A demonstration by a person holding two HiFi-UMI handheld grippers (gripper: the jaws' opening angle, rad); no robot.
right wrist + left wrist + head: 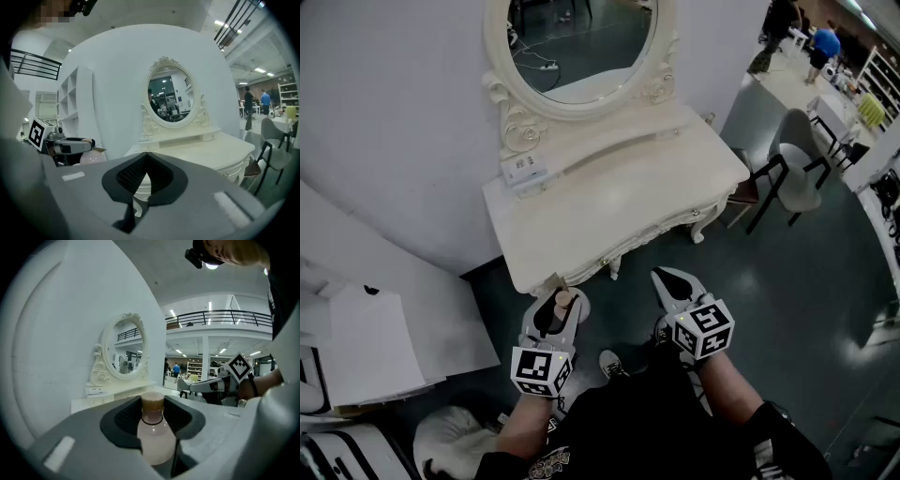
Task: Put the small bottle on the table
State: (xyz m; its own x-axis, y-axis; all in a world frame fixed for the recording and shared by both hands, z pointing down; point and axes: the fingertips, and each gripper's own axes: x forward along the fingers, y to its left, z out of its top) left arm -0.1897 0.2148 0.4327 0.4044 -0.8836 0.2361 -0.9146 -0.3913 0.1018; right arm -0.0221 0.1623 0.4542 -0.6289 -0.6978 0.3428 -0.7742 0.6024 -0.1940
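Note:
My left gripper point(560, 302) is shut on a small pale pink bottle point(154, 437) with a tan cap point(565, 299); the bottle stands upright between the jaws. It hangs just short of the front left corner of the cream dressing table point(609, 220). My right gripper point(673, 282) is shut with nothing in it, its jaws meeting at the tip point(146, 156), and it hovers near the table's front edge. The right gripper view shows the left gripper point(70, 146) with the bottle point(93, 157) at its left.
An oval mirror point(581, 47) in a carved frame stands at the table's back against a white wall. A small card point(525, 169) sits on the raised shelf. A grey chair point(797, 173) stands to the right. White boxes point(366, 342) lie on the floor at left.

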